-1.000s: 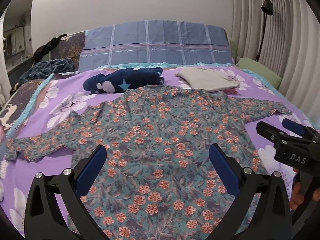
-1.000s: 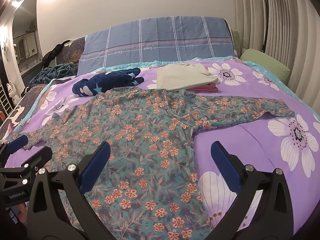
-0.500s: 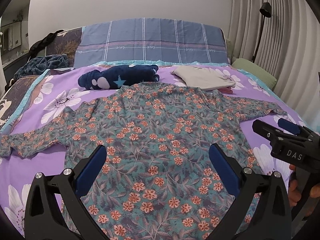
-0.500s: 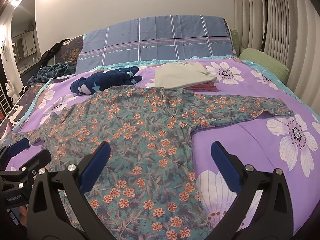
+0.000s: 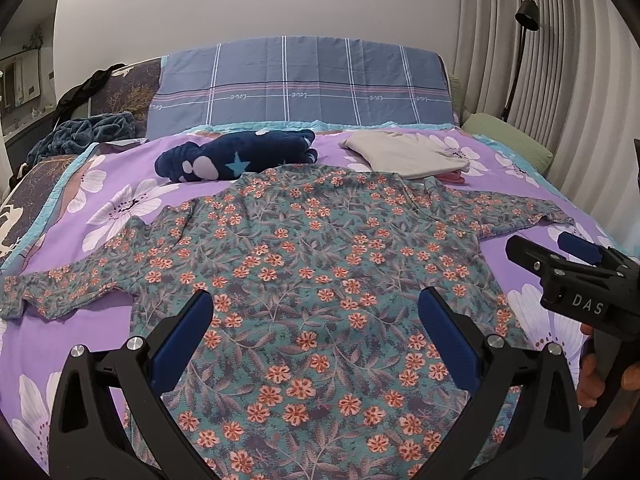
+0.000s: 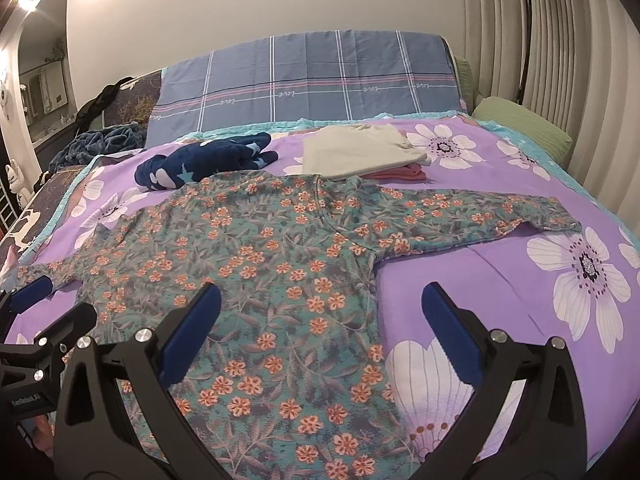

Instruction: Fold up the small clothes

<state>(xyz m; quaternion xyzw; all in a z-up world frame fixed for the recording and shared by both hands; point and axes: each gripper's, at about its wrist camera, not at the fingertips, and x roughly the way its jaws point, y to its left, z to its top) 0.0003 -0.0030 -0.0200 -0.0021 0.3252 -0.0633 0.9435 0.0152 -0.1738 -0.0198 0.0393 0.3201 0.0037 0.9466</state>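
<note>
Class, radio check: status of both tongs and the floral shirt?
Left tongs open, right tongs open, both empty. Floral shirt flat on bed, sleeves spread, unfolded. Nothing in the way.

Each gripper, the left gripper (image 5: pixel 316 328) and the right gripper (image 6: pixel 320 320), is a black plastic frame with two fingers faced in blue pads (image 5: pixel 182 340) and silver screw heads along the arms. Seen from the left wrist view, the right gripper's side carries white letters "DAS". A hand (image 5: pixel 596 380) wraps its black handle.
</note>
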